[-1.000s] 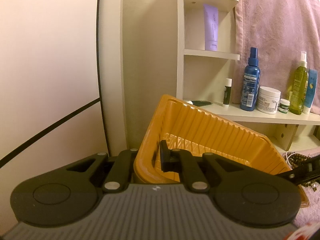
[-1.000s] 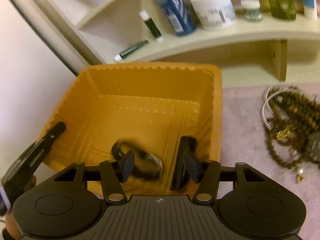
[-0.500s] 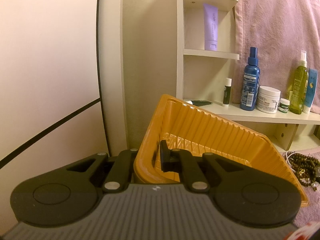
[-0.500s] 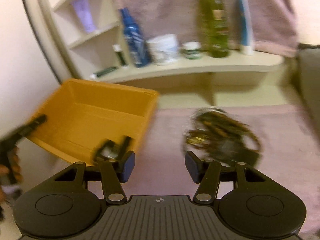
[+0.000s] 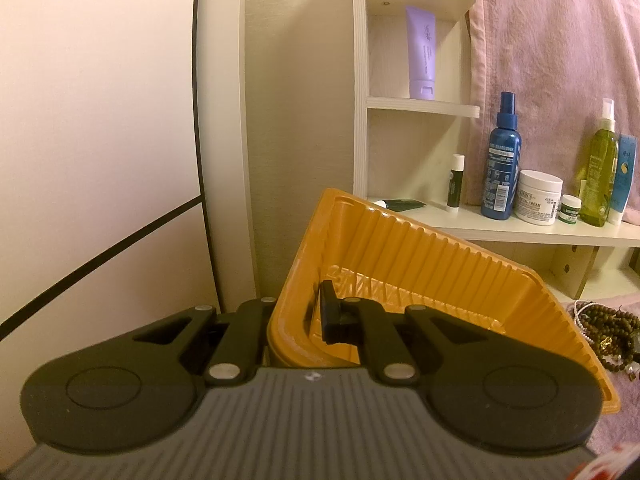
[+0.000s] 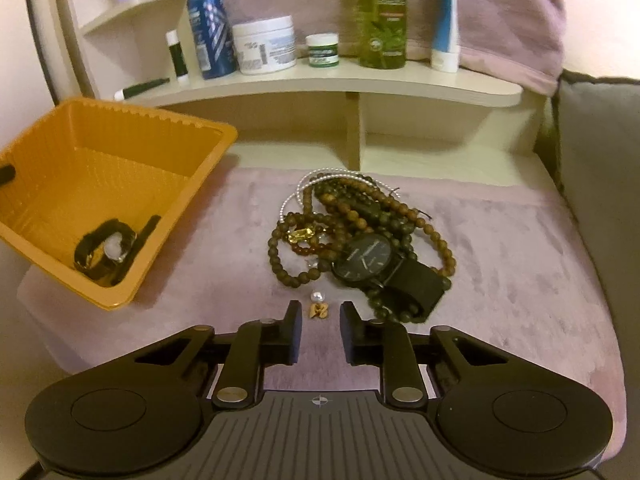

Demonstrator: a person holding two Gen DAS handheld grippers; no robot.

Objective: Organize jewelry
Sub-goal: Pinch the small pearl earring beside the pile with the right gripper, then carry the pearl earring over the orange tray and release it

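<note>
My left gripper (image 5: pixel 295 320) is shut on the near wall of an orange plastic tray (image 5: pixel 420 264) and holds it tilted. In the right wrist view the tray (image 6: pixel 192 148) has a dark watch (image 6: pixel 106 254) lying in its low corner. On the pink cloth sits a tangle of brown bead bracelets (image 6: pixel 360 216), a white bead string and a black watch (image 6: pixel 368 258). My right gripper (image 6: pixel 320 316) hovers at the near edge of that pile, its jaws closing. A small gold earring with a pearl (image 6: pixel 319 309) lies between the fingertips, and neither pad touches it.
A cream shelf (image 6: pixel 320 84) behind the cloth carries a blue spray bottle (image 6: pixel 210 24), a white cream jar (image 6: pixel 266 44), a small green jar, a green bottle (image 6: pixel 382 12) and tubes. A grey cushion (image 6: pixel 600 152) borders the right. A pale wall stands to the left.
My right gripper swung from above the tray to the jewelry pile on the cloth, and its jaws narrowed. The left gripper and the tilted tray stayed put.
</note>
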